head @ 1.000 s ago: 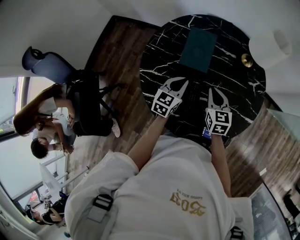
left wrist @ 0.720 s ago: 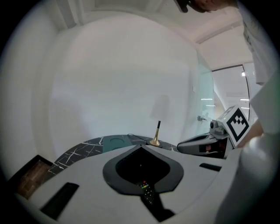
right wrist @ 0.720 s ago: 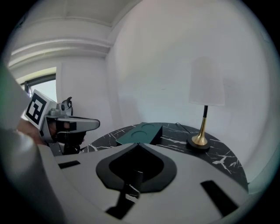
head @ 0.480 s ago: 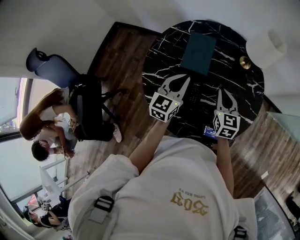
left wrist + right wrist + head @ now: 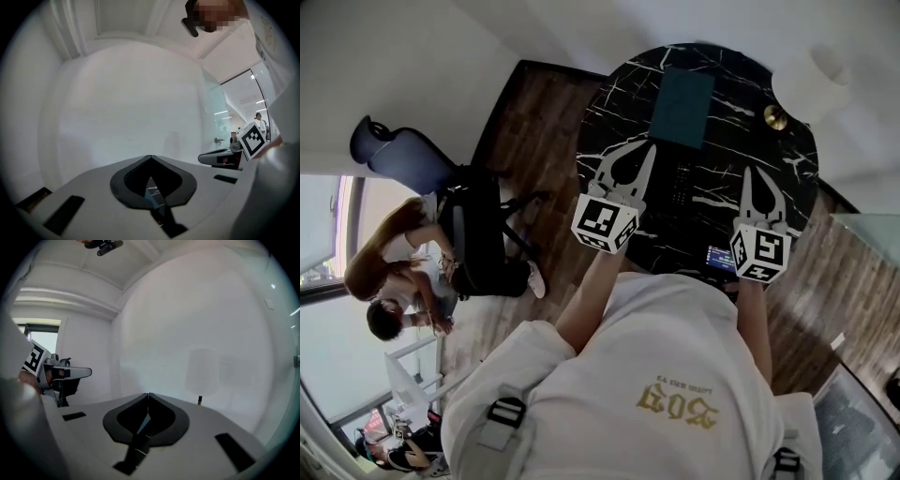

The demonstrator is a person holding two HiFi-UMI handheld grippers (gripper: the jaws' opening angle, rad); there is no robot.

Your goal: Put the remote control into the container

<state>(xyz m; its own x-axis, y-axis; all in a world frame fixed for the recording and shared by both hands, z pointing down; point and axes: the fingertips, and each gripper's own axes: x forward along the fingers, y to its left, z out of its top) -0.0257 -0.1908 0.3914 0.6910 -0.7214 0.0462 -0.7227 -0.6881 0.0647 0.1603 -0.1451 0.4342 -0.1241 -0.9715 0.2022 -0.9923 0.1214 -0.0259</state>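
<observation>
Two grippers hung above the round black marble table (image 5: 733, 141), the left gripper (image 5: 650, 147) and the right gripper (image 5: 749, 172), each with jaws pressed together on nothing. Between them the remote control (image 5: 680, 185) lay on the tabletop, just beside the teal container (image 5: 682, 106), not inside it.

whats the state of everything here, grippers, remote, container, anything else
left gripper: jaws shut, empty
right gripper: jaws shut, empty
black remote control: lying flat on the round black marble table, outside the container
teal rectangular container: flat on the table, no remote in it
small screen device: lit, at the table's near edge
</observation>
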